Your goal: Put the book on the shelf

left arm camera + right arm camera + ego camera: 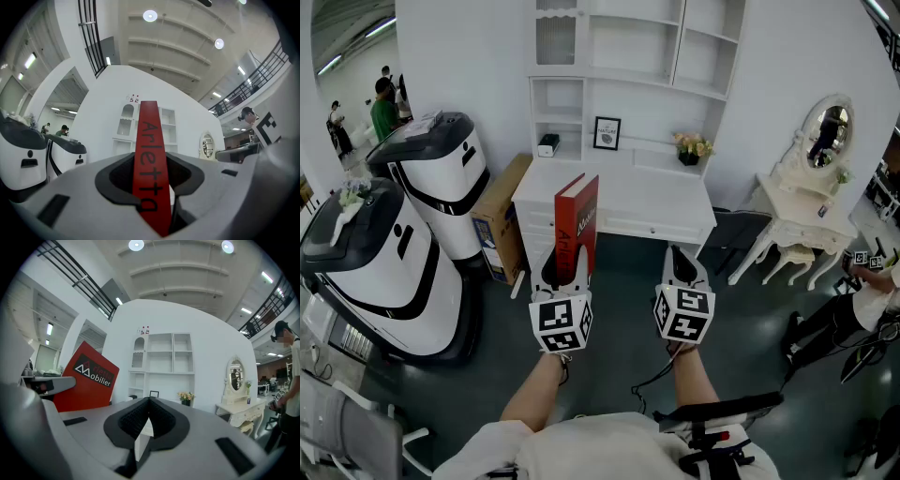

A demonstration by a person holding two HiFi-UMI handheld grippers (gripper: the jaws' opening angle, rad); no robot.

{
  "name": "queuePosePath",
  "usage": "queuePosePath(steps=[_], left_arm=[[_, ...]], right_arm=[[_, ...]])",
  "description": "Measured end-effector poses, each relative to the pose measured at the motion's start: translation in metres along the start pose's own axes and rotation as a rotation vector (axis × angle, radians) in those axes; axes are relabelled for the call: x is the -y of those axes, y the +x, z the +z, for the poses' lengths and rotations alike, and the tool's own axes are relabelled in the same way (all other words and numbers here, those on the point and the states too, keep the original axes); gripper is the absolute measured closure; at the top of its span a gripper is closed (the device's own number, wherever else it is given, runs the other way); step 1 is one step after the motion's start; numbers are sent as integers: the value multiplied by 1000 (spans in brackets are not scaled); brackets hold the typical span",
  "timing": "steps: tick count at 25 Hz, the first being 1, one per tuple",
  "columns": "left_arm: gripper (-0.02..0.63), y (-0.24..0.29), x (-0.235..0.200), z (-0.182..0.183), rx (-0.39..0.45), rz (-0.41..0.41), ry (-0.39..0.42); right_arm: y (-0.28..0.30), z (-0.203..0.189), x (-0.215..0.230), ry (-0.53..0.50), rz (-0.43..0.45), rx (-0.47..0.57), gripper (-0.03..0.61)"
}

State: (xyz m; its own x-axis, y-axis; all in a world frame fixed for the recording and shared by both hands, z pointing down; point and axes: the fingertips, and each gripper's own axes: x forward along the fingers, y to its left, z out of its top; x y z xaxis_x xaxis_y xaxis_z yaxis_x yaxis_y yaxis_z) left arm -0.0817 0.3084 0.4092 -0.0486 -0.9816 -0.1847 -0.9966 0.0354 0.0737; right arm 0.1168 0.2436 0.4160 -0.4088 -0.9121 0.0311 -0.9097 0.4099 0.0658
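A red hardback book (577,225) stands upright in the air, its lower end clamped between the jaws of my left gripper (565,272). In the left gripper view its red spine (150,159) runs straight up between the two pads. My right gripper (682,258) hovers beside it at the same height, jaws together with nothing in them; its own view shows the book's cover (86,378) off to the left. Ahead stands the white shelf unit (633,56) over a white desk (619,202), both beyond the grippers.
On the shelf's lower ledge sit a small dark box (548,144), a framed picture (607,133) and a pot of flowers (692,148). Two white-and-black machines (422,178) and a cardboard box (502,220) stand left. A white vanity table (802,225) and a person (872,300) are right.
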Motion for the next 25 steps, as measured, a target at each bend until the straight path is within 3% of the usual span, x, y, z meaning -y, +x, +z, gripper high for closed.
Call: queuePosePath(steps=[15,25], left_arm=[[440,14,-18,13,22,-39,9],[440,24,-25,2,0,-85,1]], right_arm=[[17,9,-14,23,-26,19,557],[22,-11,-18,58,-79,-24,557]])
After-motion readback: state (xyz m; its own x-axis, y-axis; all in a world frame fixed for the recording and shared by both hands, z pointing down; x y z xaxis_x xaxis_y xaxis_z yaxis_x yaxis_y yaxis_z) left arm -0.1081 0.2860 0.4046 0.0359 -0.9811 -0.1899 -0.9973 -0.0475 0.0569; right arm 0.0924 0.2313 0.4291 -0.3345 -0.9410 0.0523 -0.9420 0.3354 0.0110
